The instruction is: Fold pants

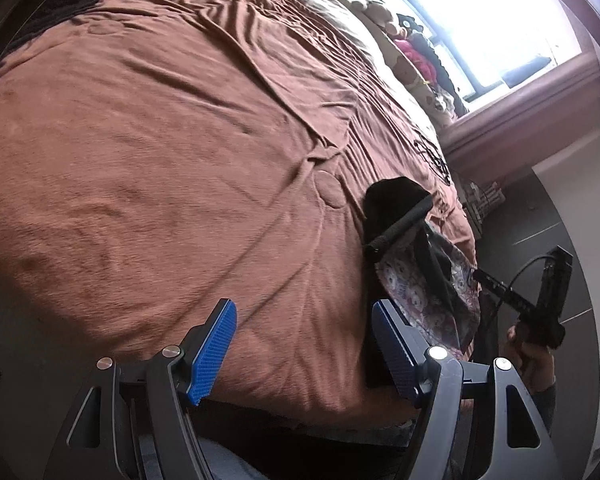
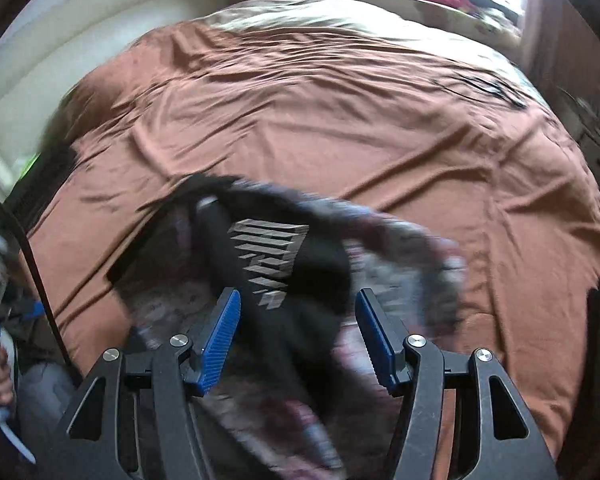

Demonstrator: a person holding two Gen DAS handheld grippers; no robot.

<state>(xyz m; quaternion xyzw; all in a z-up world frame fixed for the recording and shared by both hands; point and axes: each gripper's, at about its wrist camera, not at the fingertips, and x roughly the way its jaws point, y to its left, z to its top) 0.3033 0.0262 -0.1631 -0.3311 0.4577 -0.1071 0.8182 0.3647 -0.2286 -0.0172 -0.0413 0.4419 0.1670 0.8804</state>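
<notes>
So we've got one pair of pants (image 2: 284, 280) here, black with a grey block print and a flowery patterned lining or second layer, bunched up at the near edge of the bed (image 1: 148, 168). From the left wrist view the bundle (image 1: 416, 256) sits at the bed's near right edge, part of it hanging over the side toward the floor. It's blurry in the right wrist view, so we can't tell which part is leg and which is waistband.

Our right gripper (image 2: 298, 332) points steeply down right over the pants. Its two blue pads (image 2: 220, 344) stand apart with the fabric lying between and under them, but not pinched, so it's open and holding nothing. In the left view we can see the hand (image 1: 528, 348) carrying that gripper, off the bed's right edge above the dark floor (image 1: 540, 216).

Our left gripper (image 1: 304, 348) hangs over the near edge of the bed, angled down, fingers spread wide with only bare bedspread between them. Its right pad sits just beside the pants, and we can't tell whether it touches them.

Count: two grippers, one bundle of pants, one bed.

Room-wise, the brown bedspread is wrinkled but wide open toward the far edge and left side. A window sill (image 1: 420, 60) with plush toys runs along the far side.
</notes>
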